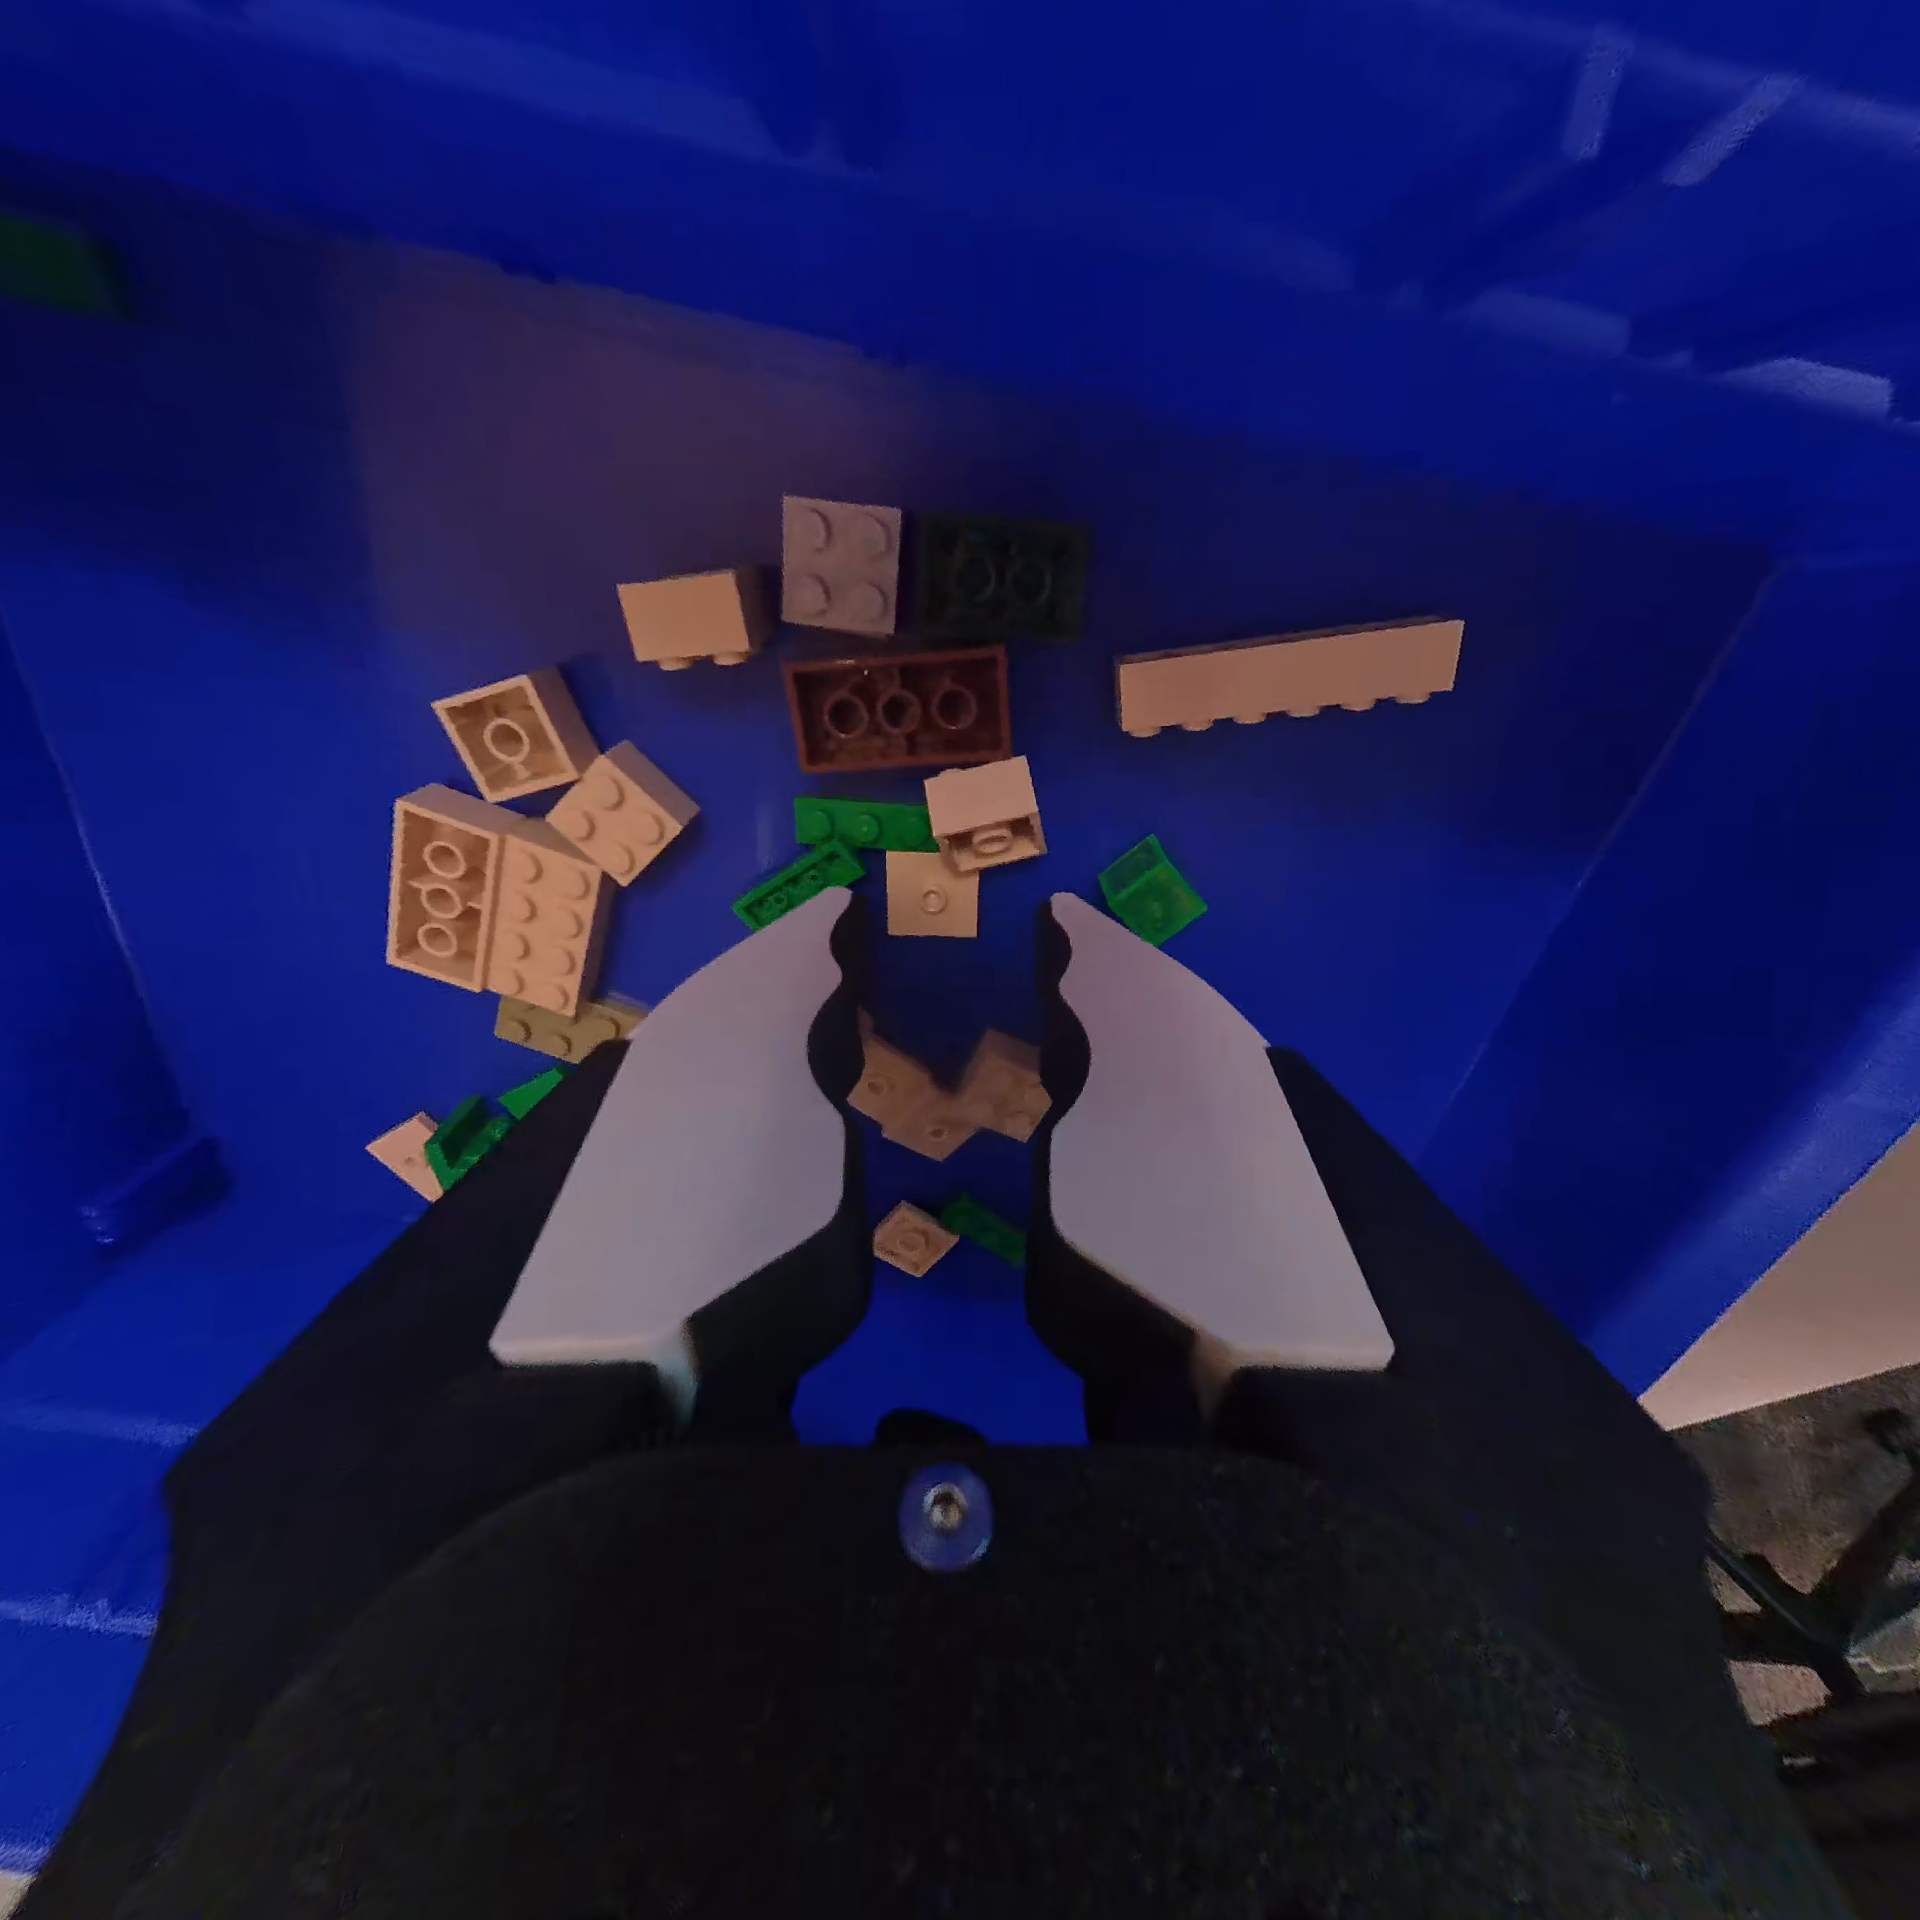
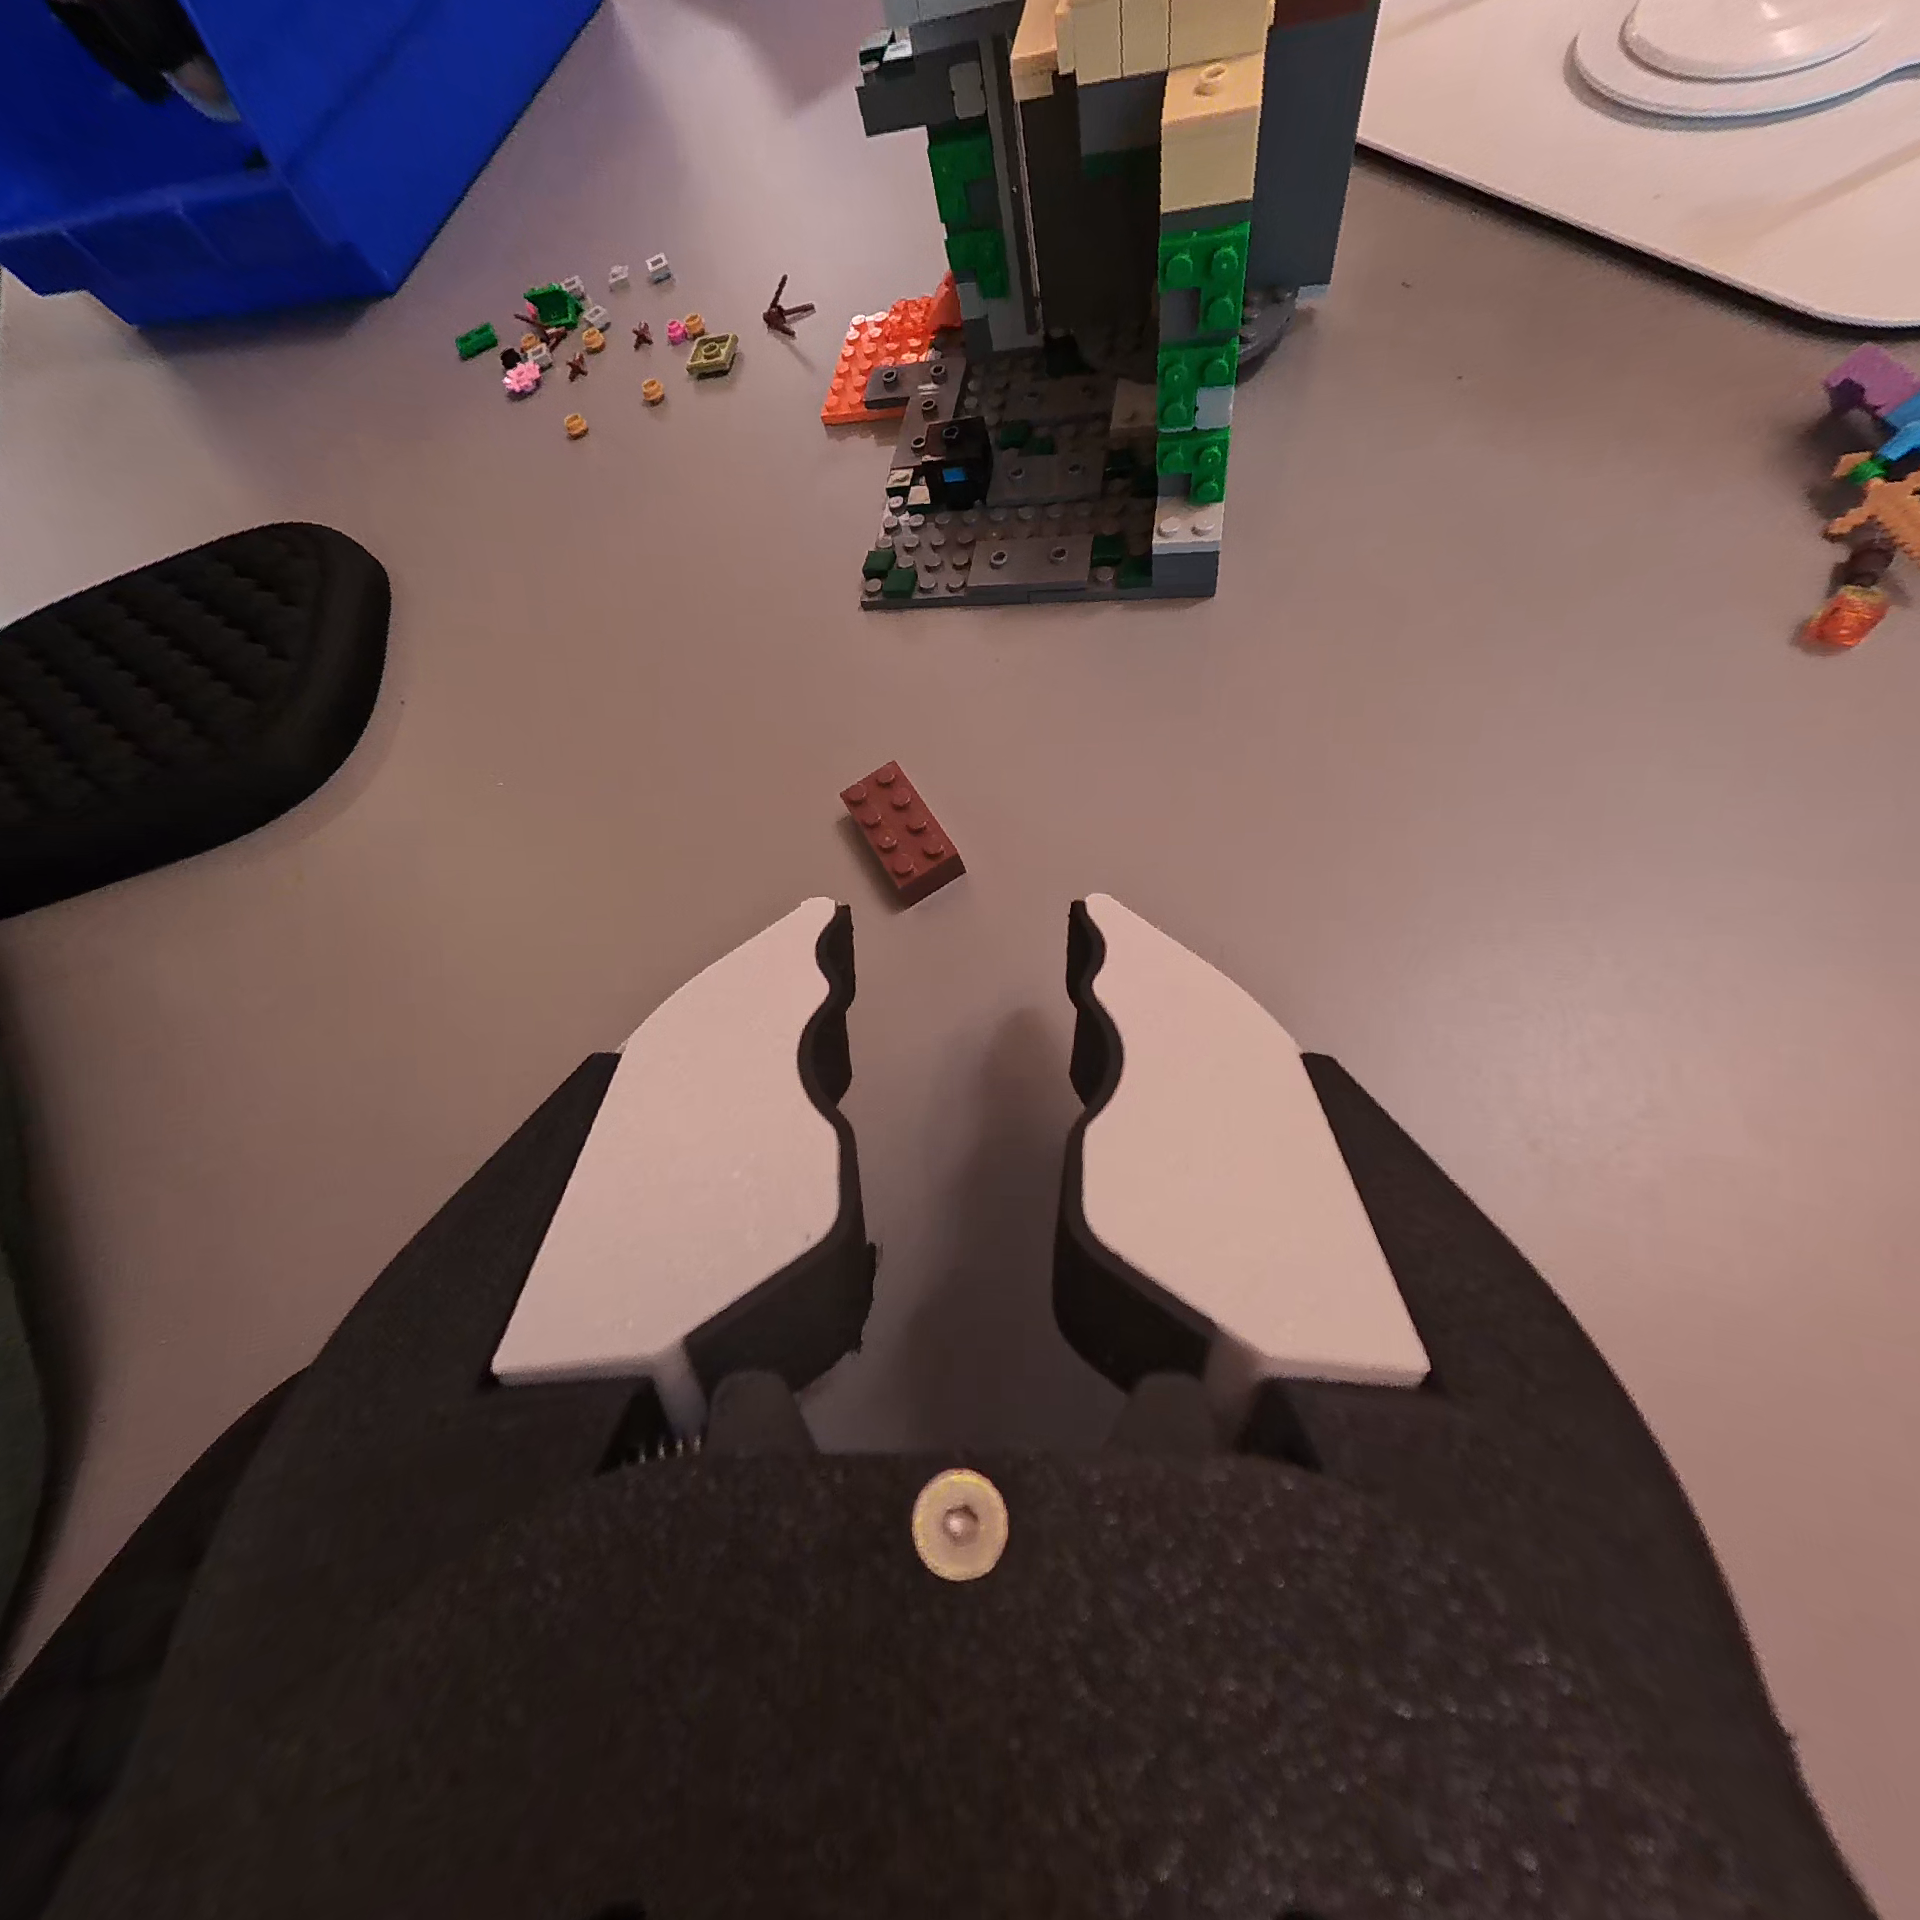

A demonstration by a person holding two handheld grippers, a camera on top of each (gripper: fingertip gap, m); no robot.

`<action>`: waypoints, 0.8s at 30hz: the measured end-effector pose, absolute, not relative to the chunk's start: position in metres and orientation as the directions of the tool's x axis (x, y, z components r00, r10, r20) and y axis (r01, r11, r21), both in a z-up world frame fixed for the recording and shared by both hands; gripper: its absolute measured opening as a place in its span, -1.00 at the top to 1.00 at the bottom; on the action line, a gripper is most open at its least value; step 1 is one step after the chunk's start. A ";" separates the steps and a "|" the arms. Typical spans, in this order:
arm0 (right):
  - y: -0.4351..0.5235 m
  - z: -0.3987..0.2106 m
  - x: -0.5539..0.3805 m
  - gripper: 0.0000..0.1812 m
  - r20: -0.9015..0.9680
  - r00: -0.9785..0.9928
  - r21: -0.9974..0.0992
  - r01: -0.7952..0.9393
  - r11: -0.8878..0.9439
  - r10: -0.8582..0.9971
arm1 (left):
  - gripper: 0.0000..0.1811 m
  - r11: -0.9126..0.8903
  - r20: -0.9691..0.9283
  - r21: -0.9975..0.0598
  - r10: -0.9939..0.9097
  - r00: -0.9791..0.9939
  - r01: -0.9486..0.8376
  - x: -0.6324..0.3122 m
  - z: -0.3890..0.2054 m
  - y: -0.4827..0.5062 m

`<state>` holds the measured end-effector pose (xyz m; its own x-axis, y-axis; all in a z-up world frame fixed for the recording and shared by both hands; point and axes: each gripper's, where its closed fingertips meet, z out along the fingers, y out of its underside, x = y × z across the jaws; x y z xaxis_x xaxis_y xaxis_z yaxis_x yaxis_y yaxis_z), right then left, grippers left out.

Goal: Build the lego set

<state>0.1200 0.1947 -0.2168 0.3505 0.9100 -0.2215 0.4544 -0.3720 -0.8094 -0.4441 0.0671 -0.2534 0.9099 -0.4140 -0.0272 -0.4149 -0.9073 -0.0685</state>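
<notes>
Left hand-held gripper hangs released over bin bricks; right hand-held gripper, released too, should straddle the brown brick squarely.

Office-type desk, grey tabletop, white monitor base, blue parts bin

black textured bodies | white wavy-edged fingers | centre screw, perhaps brass

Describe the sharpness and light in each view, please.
Left wrist view: dim inside the blue bin, bricks slightly soft, bin walls smeared by blur. Right wrist view: evenly lit, brown brick and lego build sharp; edges curve from the wide lens.
</notes>
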 end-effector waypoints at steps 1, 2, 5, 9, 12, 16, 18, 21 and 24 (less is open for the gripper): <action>0.195 -0.218 0.120 0.57 -0.222 0.351 -0.808 0.456 -0.373 0.910 | 0.66 -0.906 -0.030 -0.070 -0.416 0.909 -0.417 -0.444 -0.253 0.068; 0.195 -0.218 0.120 0.57 -0.221 0.351 -0.807 0.458 -0.373 0.910 | 0.67 -0.906 -0.026 -0.070 -0.416 0.909 -0.417 -0.444 -0.253 0.068; 0.195 -0.218 0.119 0.57 -0.219 0.351 -0.807 0.460 -0.371 0.911 | 0.69 -0.907 -0.013 -0.074 -0.414 0.910 -0.414 -0.443 -0.254 0.068; 0.195 -0.218 0.120 0.57 -0.216 0.353 -0.807 0.460 -0.370 0.910 | 0.73 -0.907 -0.008 -0.094 -0.411 0.912 -0.410 -0.443 -0.254 0.070; 0.194 -0.218 0.120 0.57 -0.213 0.353 -0.809 0.458 -0.367 0.911 | 0.82 -0.908 -0.001 -0.110 -0.407 0.913 -0.405 -0.442 -0.254 0.072; 0.194 -0.219 0.121 0.57 -0.210 0.356 -0.812 0.455 -0.365 0.910 | 0.82 -0.907 -0.006 -0.117 -0.406 0.914 -0.404 -0.442 -0.254 0.071; 0.195 -0.219 0.121 0.57 -0.211 0.357 -0.812 0.454 -0.366 0.910 | 0.82 -0.907 -0.014 -0.122 -0.404 0.915 -0.402 -0.442 -0.254 0.071; 0.195 -0.219 0.121 0.58 -0.214 0.357 -0.813 0.451 -0.368 0.910 | 0.82 -0.907 -0.003 -0.121 -0.405 0.914 -0.403 -0.439 -0.254 0.069; 0.194 -0.218 0.121 0.58 -0.207 0.354 -0.816 0.452 -0.361 0.912 | 0.82 -0.898 0.007 -0.094 -0.431 0.902 -0.429 -0.436 -0.254 0.061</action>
<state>0.1215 0.1943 -0.2179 0.3538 0.9121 -0.2072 0.4521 -0.3607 -0.8158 -0.4357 0.0615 -0.2536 0.9021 -0.4315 0.0069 -0.4290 -0.8984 -0.0940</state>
